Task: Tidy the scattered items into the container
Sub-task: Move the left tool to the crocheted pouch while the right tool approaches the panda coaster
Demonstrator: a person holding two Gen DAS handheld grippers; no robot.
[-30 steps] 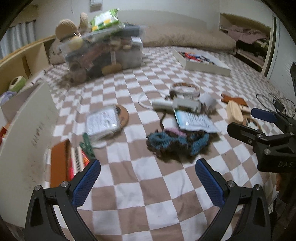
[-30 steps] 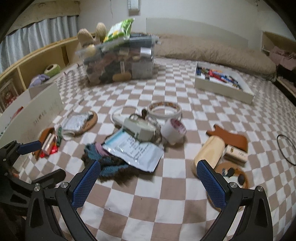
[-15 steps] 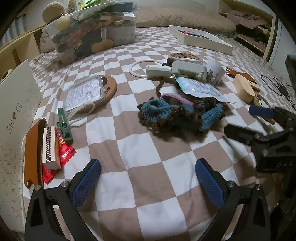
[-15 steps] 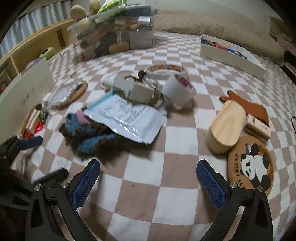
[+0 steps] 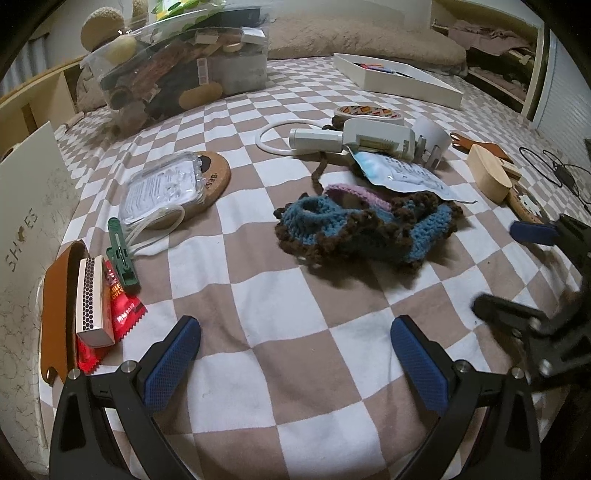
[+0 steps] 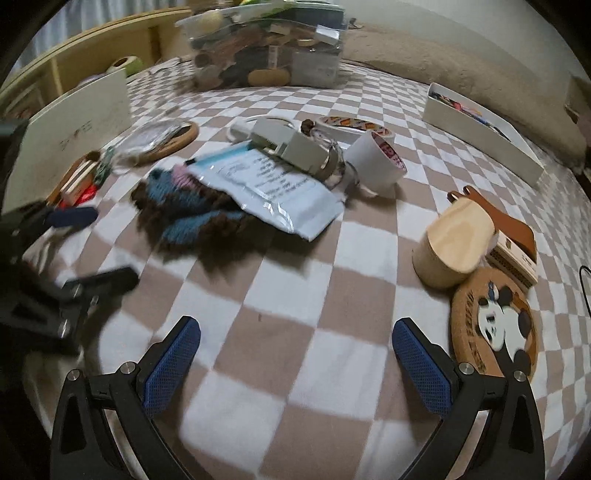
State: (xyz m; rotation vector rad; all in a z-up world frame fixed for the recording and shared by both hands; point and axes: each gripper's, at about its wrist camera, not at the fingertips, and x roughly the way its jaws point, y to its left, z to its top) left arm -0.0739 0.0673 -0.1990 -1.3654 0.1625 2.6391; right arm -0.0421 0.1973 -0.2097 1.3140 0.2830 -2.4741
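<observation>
While both my tools hover low over the checkered bed (image 5: pixel 295 369), left tool (image 5: pixel 295 354) spread wide and empty, right tool (image 6: pixel 295 354) equally wide, the crocheted blue-and-brown piece (image 5: pixel 365 229) lies just ahead under a printed pouch (image 6: pixel 273 184). Far back stands the clear plastic container (image 5: pixel 177 70), heaped full.

1. A brown-and-white checkered bedspread (image 5: pixel 280 373) is covering the bed from edge to edge.
2. A long beige fleece cushion (image 5: pixel 354 35) is lying along the bed's far edge, against a pale wall (image 6: pixel 461 33).
3. Light wooden shelving (image 6: pixel 96 51) is running beside the bed's left edge.
4. An open wooden cupboard (image 5: pixel 491 48) holding folded cloth is standing past the far right corner.
5. Dim indoor light is falling evenly.
</observation>
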